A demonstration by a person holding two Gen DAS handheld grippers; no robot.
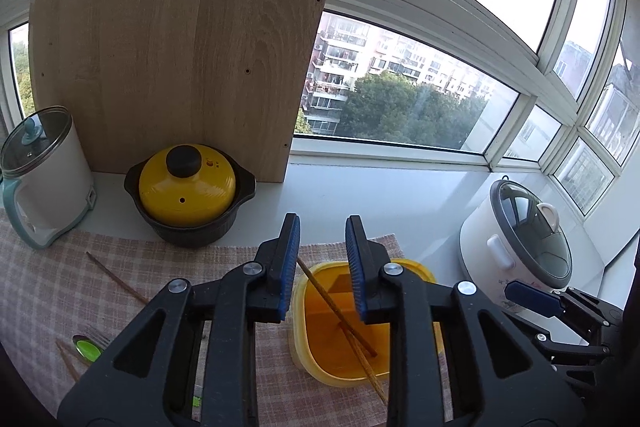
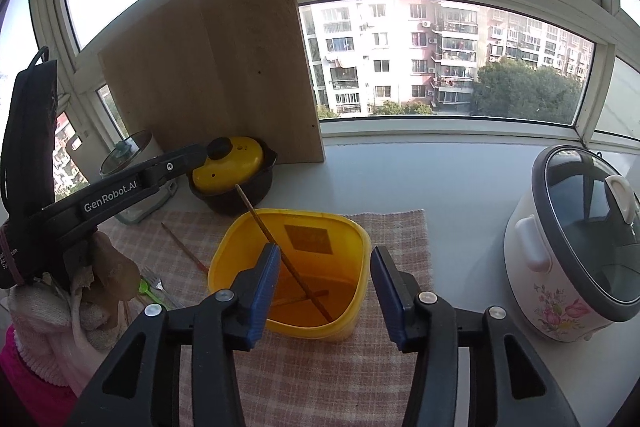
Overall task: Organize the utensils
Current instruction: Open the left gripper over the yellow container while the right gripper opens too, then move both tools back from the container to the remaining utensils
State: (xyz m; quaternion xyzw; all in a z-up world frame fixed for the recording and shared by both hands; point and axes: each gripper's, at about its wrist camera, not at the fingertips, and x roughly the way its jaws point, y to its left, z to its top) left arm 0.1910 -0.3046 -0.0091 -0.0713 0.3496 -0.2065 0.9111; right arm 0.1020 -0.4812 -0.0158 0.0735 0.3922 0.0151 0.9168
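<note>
A yellow plastic container (image 1: 298,323) (image 2: 304,214) stands on the checked cloth. One brown chopstick (image 1: 340,311) (image 2: 276,239) leans in it and sticks out over the far rim; another chopstick (image 2: 308,297) lies on its bottom. My left gripper (image 1: 323,227) hovers above the container's left side, open, with nothing between its blue pads. Over the near rim my right gripper (image 2: 326,255) stands open and empty too. A single chopstick (image 1: 116,279) (image 2: 184,247) lies on the cloth to the left. Nearer the front left are a fork and a green spoon (image 1: 88,347) (image 2: 143,287).
A black pot with a yellow lid (image 1: 186,191) (image 2: 232,167) and a white kettle (image 1: 44,179) stand at the back left before a leaning wooden board (image 1: 172,59). A flowered rice cooker (image 1: 524,239) (image 2: 572,247) stands at the right. A gloved hand (image 2: 92,291) holds the left gripper.
</note>
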